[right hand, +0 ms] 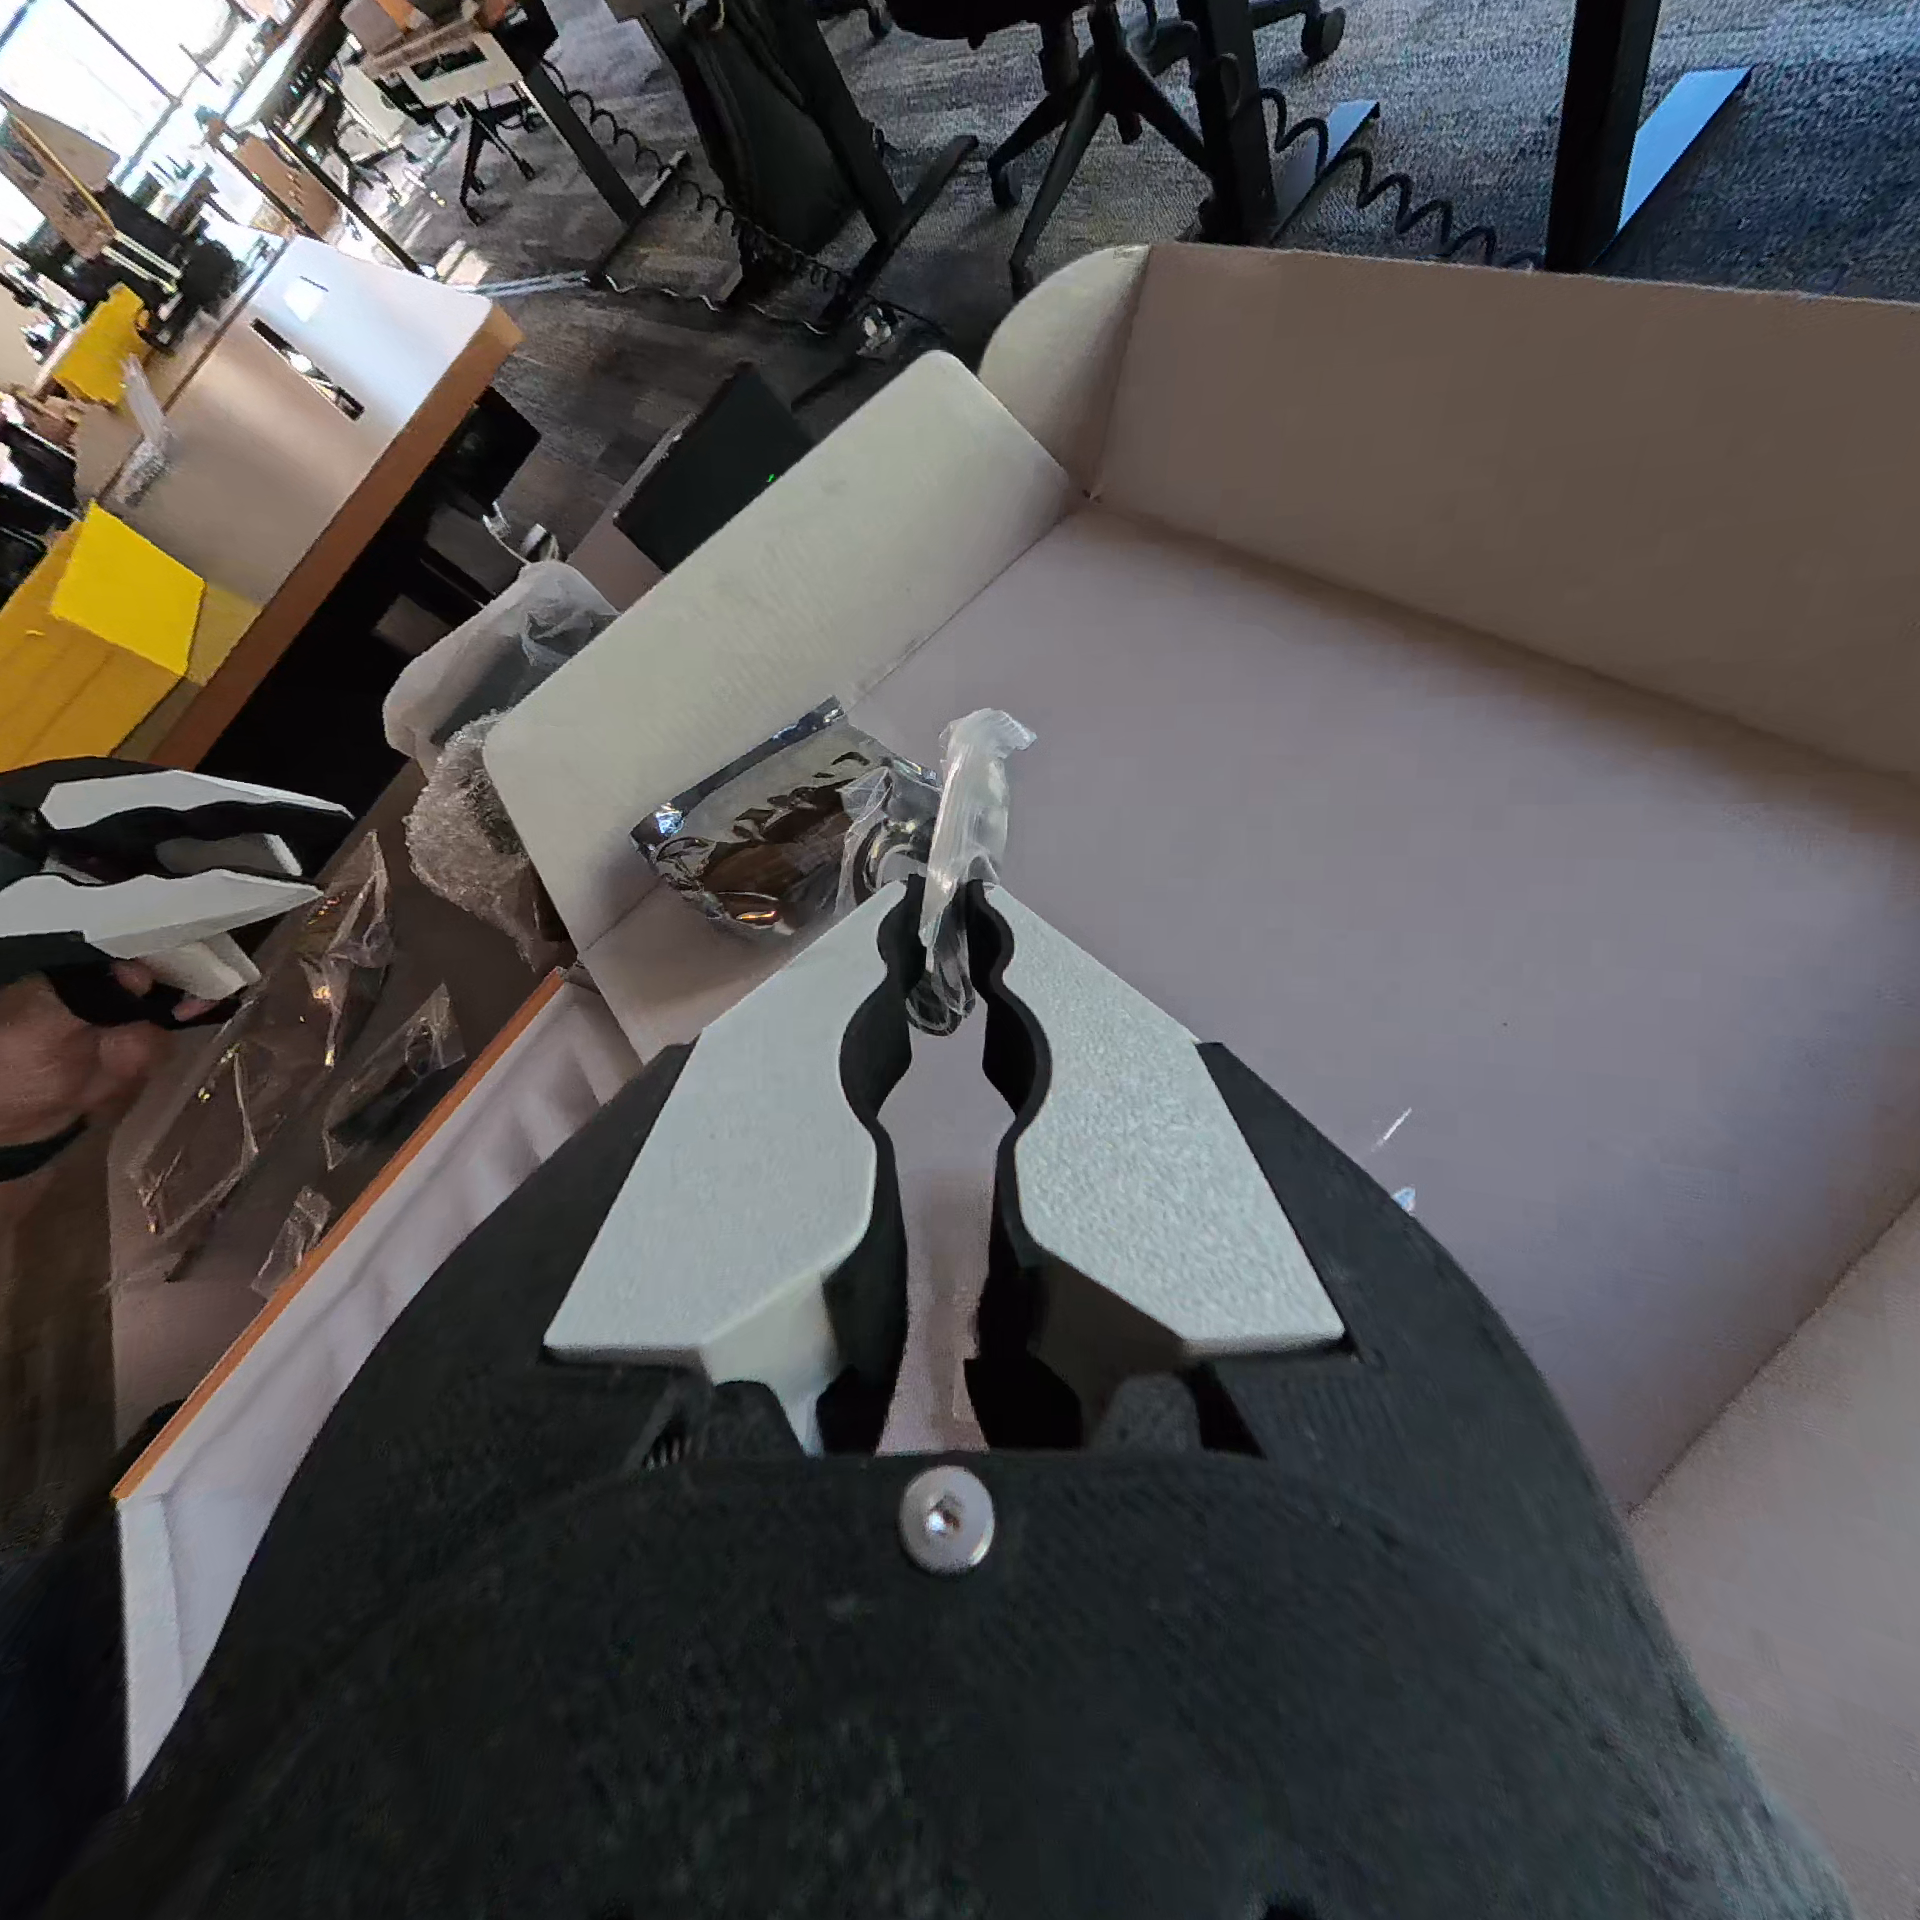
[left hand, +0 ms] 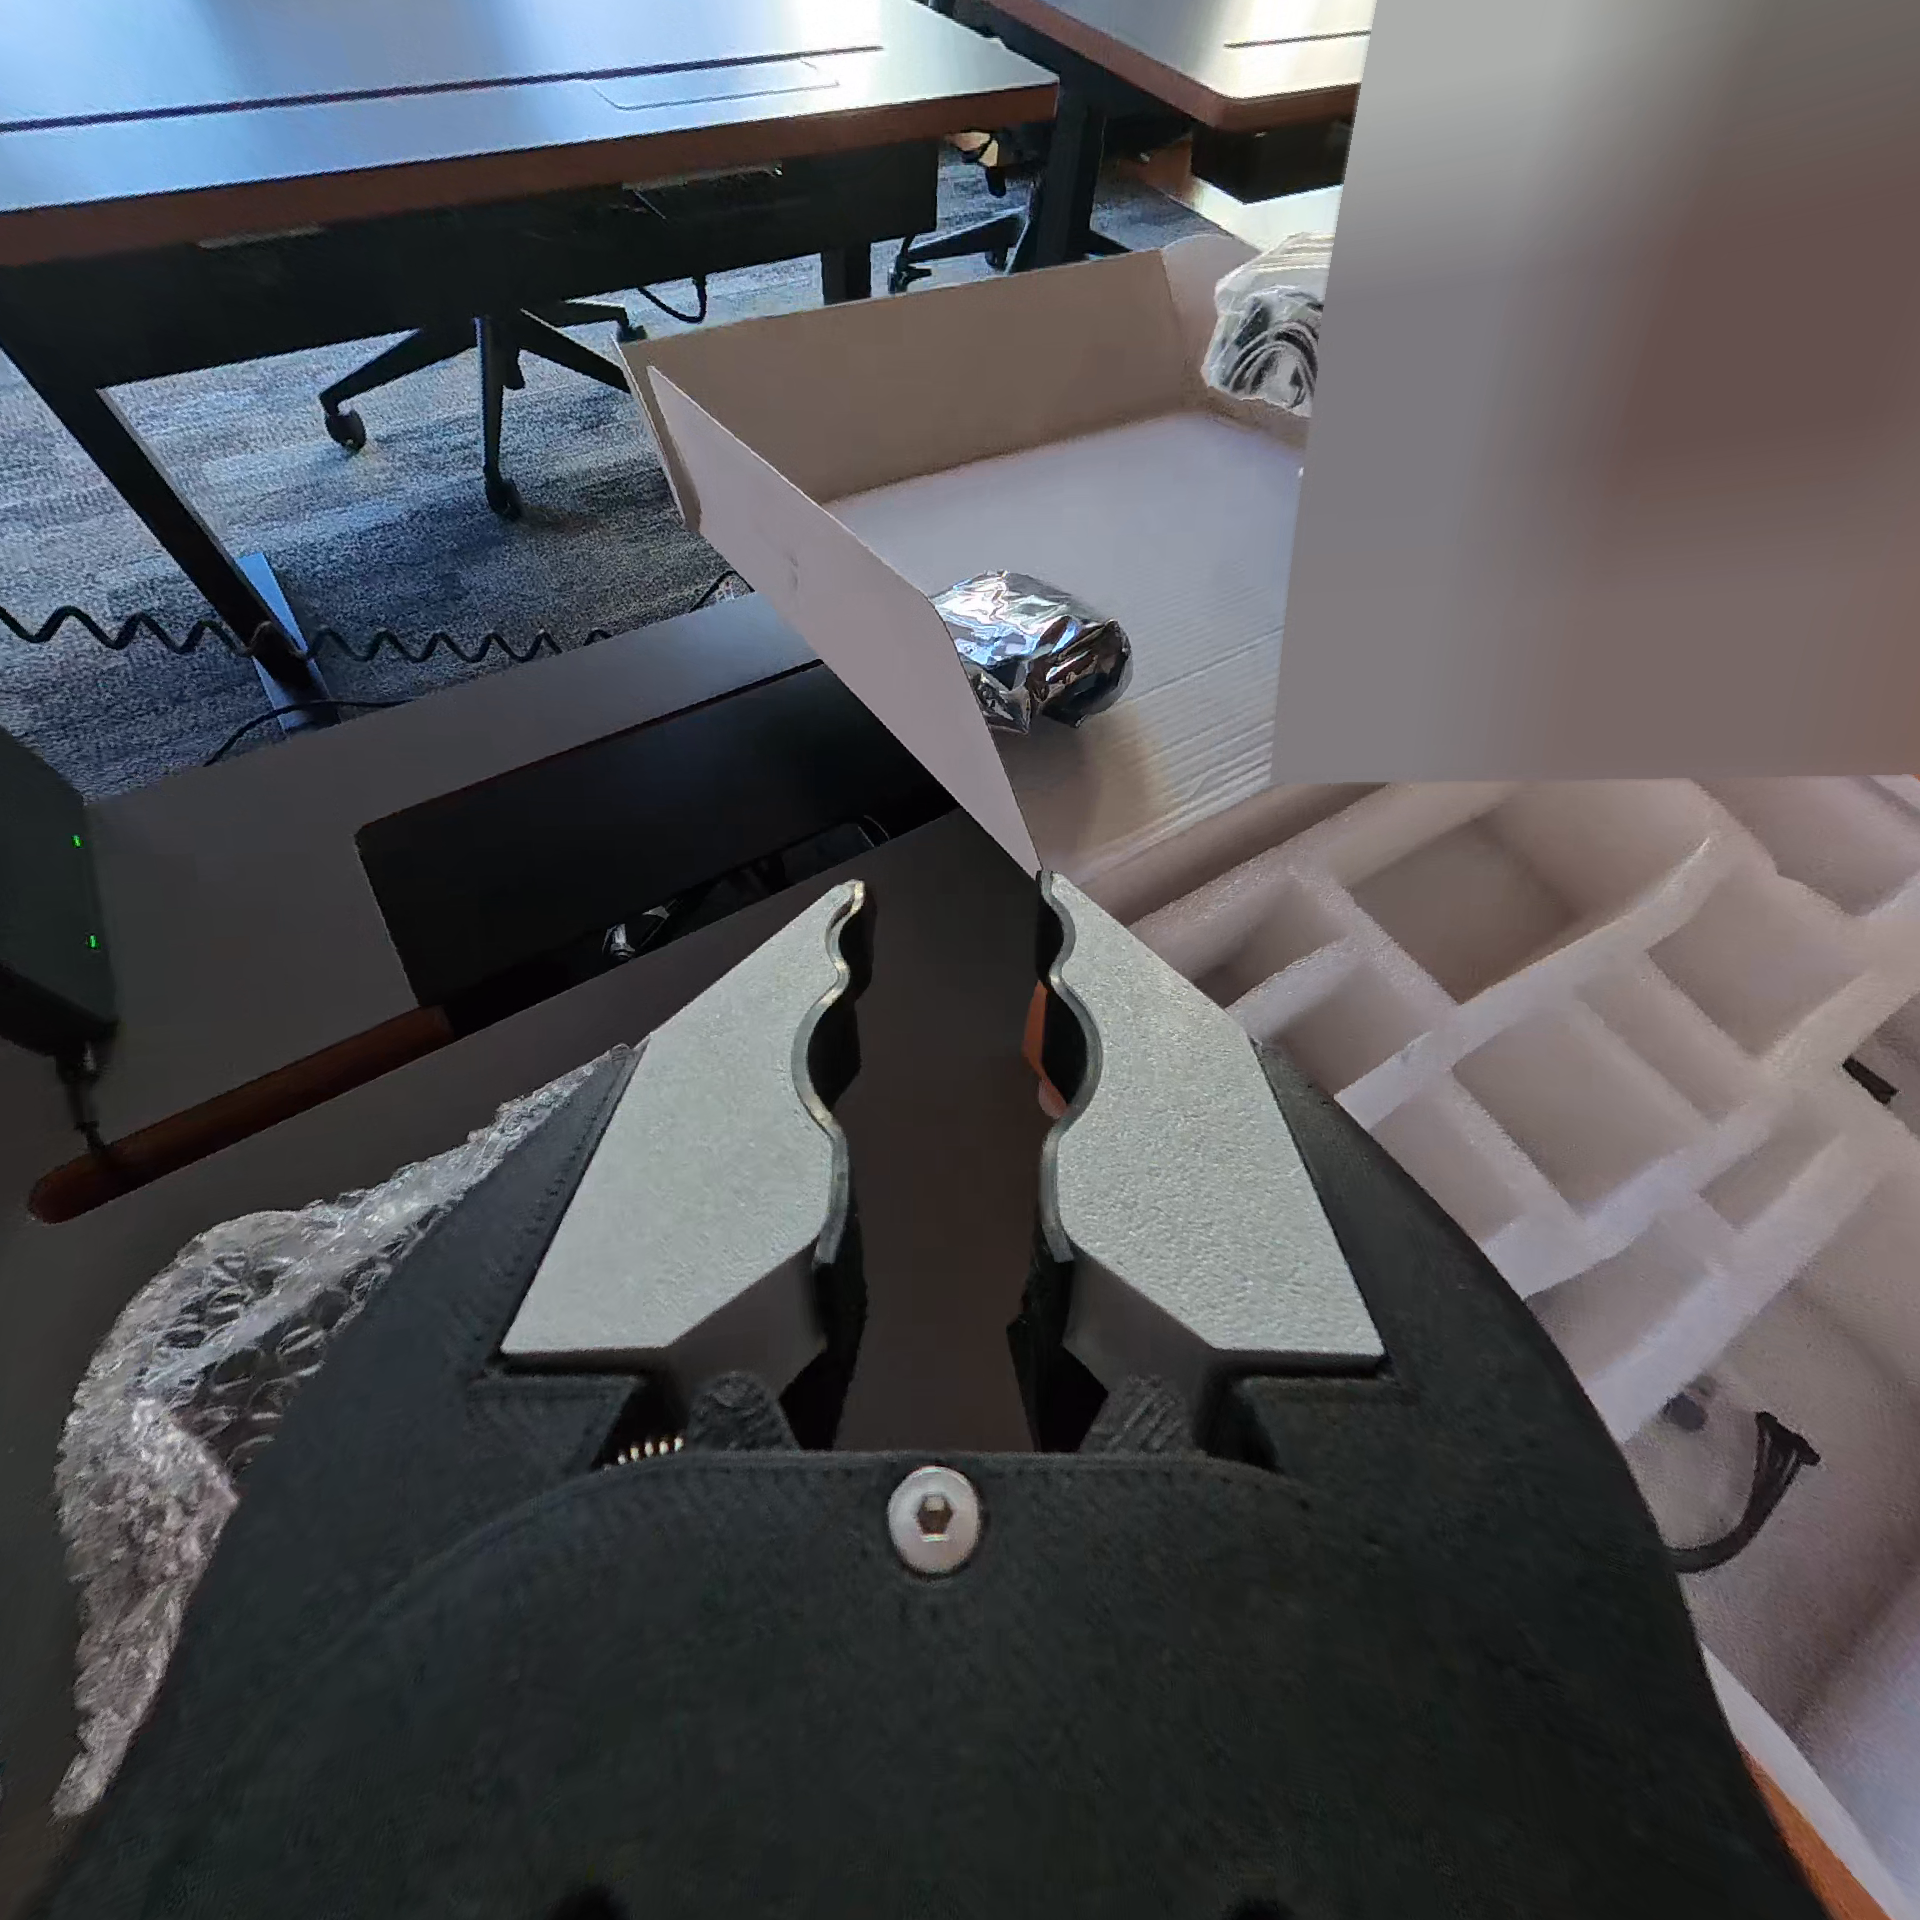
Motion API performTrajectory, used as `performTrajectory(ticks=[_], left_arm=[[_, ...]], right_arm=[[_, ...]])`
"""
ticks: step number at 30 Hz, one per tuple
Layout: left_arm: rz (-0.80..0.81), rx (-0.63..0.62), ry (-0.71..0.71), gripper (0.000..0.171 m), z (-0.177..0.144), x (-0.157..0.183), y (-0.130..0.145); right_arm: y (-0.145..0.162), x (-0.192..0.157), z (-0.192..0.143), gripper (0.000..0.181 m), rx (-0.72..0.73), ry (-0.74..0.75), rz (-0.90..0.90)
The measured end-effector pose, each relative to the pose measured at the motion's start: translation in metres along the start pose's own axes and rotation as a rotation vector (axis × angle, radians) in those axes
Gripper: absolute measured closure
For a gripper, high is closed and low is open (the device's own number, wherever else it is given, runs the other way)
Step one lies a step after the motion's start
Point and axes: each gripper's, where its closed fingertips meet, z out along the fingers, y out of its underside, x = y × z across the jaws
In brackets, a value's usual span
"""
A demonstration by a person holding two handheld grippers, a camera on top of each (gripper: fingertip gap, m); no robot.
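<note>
This is an open-plan office. Rows of dark-topped desks (left hand: pixel 499 114) with wood-coloured edges stand on patterned grey carpet (left hand: pixel 343 499), with black swivel chairs (left hand: pixel 488 364) on castors pushed beneath them. Coiled black power cables (left hand: pixel 156 634) run along the floor to the desk legs. In the right wrist view, more desks and chairs recede toward bright windows (right hand: pixel 94 73), and yellow boxes (right hand: pixel 99 644) sit beside a long wood-edged counter (right hand: pixel 312 416). A small black device (left hand: pixel 47 904) shows green indicator lights.
</note>
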Motion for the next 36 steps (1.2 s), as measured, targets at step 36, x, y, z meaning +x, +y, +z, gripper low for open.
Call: performTrajectory(ticks=[36], left_arm=[[0.090,-0.127,0.415,0.135,-0.118,0.054,-0.011]], right_arm=[[0.213,-0.262,-0.198,0.149,0.015,0.308,-0.097]])
